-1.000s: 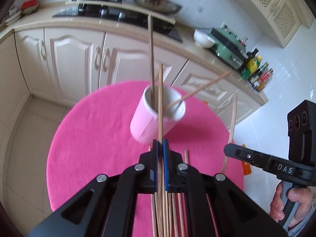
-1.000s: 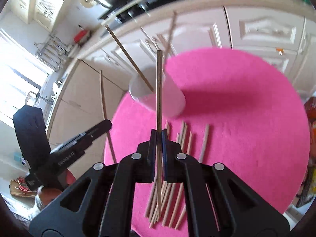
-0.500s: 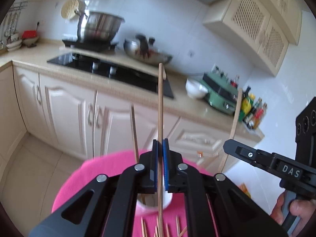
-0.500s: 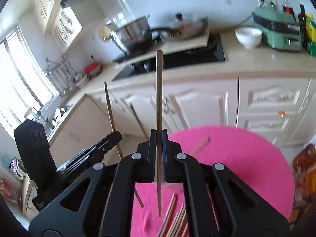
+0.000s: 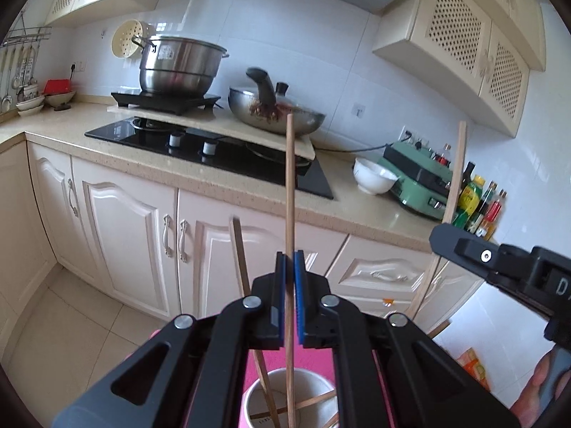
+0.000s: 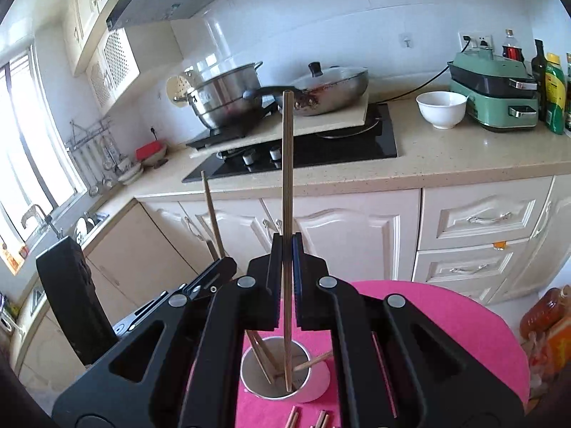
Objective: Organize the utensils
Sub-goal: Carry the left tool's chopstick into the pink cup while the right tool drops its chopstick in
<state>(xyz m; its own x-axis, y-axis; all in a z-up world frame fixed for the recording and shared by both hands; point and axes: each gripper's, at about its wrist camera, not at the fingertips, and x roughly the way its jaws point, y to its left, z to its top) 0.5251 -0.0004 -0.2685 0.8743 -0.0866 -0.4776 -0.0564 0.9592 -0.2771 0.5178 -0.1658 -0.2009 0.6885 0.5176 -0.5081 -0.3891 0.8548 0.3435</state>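
Note:
A white cup (image 6: pixel 285 378) stands on the pink round table (image 6: pixel 446 321) and holds several wooden chopsticks. My left gripper (image 5: pixel 289 260) is shut on an upright chopstick (image 5: pixel 289 185) whose lower end hangs in the cup (image 5: pixel 289 403). My right gripper (image 6: pixel 286 242) is shut on another upright chopstick (image 6: pixel 287 164) whose lower end is inside the cup. The right gripper shows at the right of the left wrist view (image 5: pixel 499 260). The left gripper shows at the left of the right wrist view (image 6: pixel 150 306).
Loose chopstick ends (image 6: pixel 321 419) lie on the table in front of the cup. Behind stands a kitchen counter (image 6: pixel 464 160) with a cooktop, a steel pot (image 5: pixel 178 67), a wok (image 5: pixel 274 114), a white bowl (image 6: pixel 440 108) and a green appliance (image 6: pixel 494 92).
Both grippers have tilted further up from looking down at the table to looking at the counter. Each chopstick now stands upright with its lower end in the cup.

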